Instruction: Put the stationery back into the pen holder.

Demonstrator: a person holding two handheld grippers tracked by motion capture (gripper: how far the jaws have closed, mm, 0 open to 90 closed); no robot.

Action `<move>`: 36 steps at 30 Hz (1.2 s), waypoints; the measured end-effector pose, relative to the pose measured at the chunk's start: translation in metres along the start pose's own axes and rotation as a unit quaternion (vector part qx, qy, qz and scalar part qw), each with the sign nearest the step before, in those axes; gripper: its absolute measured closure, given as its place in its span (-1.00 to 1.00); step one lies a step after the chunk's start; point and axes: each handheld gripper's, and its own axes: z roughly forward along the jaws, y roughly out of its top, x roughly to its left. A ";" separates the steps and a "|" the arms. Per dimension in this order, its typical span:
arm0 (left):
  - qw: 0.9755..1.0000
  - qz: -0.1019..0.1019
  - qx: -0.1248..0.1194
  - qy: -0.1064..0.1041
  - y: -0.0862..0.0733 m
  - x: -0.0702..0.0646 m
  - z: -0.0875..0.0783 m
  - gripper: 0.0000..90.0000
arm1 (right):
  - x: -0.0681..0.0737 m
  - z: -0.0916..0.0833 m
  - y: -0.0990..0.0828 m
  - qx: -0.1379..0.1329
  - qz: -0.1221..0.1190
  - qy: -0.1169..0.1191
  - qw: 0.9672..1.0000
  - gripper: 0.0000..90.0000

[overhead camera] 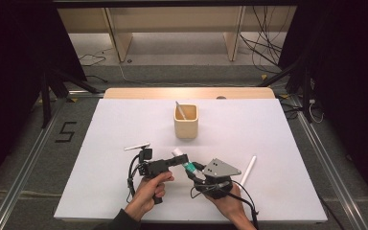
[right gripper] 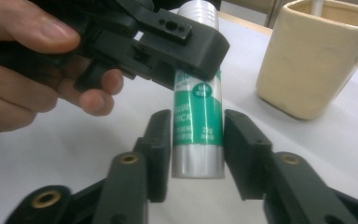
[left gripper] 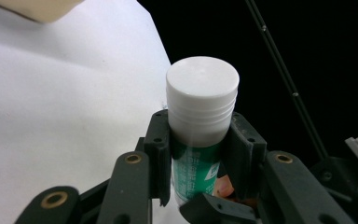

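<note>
the glue stick (right gripper: 198, 116) is held over the table (overhead camera: 124, 191), midway in a handover. the left gripper (left gripper: 198, 149) clamps it under the cap; the right gripper (right gripper: 198, 144) flanks its base, not quite pressing. left to do: putting it in the cup (overhead camera: 186, 122).

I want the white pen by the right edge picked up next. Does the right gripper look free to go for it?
Probably not yet. The right gripper has the glue stick between its jaws, while the left gripper clamps it near the cap. The pen lies unobstructed just beside that hand.
</note>
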 end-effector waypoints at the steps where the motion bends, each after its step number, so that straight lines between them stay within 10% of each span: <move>1: 1.000 0.003 0.000 0.000 0.000 0.000 -0.001 0.45 | 0.000 -0.001 0.001 -0.001 0.000 0.000 1.000 0.30; 9: 0.998 0.047 -0.017 0.026 0.008 -0.004 -0.008 0.45 | -0.007 -0.011 0.002 0.000 0.014 0.001 1.000 -0.02; 36: 0.978 0.174 -0.035 0.111 0.067 -0.026 -0.004 0.45 | -0.038 -0.044 -0.026 0.023 0.070 -0.022 0.997 -0.37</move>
